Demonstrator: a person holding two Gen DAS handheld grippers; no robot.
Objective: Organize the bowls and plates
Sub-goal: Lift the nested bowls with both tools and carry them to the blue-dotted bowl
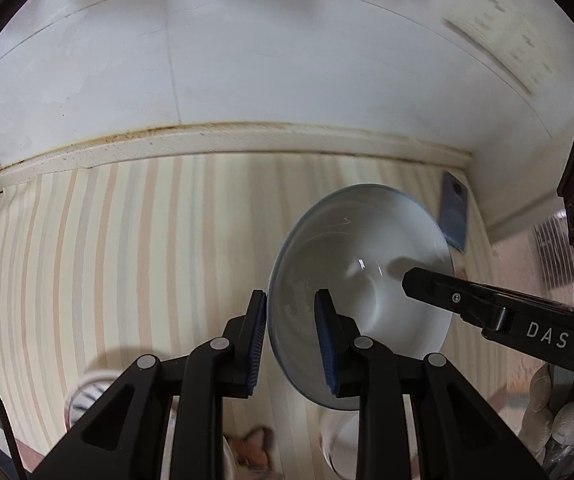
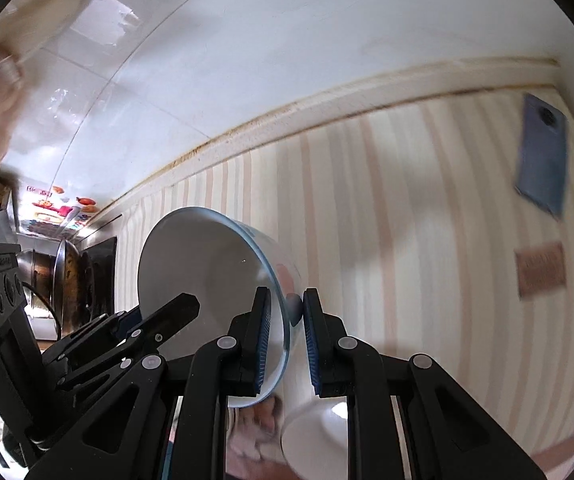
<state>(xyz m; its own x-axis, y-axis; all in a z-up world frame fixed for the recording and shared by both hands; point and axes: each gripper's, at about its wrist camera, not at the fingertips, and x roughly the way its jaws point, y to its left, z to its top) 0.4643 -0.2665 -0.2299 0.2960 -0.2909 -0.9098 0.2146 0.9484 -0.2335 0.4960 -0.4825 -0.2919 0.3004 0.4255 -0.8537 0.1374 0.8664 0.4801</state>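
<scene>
The bowl [image 1: 361,280] is up off the striped table [image 1: 127,240], tipped on edge, its open mouth facing the left hand-held gripper [image 1: 291,340] and its base turned toward the right. Both grippers straddle the rim: the left hand-held gripper has one pad outside and one inside the wall, and the right hand-held gripper [image 2: 287,336] likewise has the rim between its pads. Whether either pair is pressing the wall or just bracketing it, I cannot tell; small gaps seem to show. Low in the frame, another white bowl [image 2: 319,436] and a patterned dish [image 1: 87,396] are cut off behind the fingers. A blue phone [image 2: 543,156] lies blurred near the table's far edge. A gloved hand [image 1: 559,412] shows at the lower right.
</scene>
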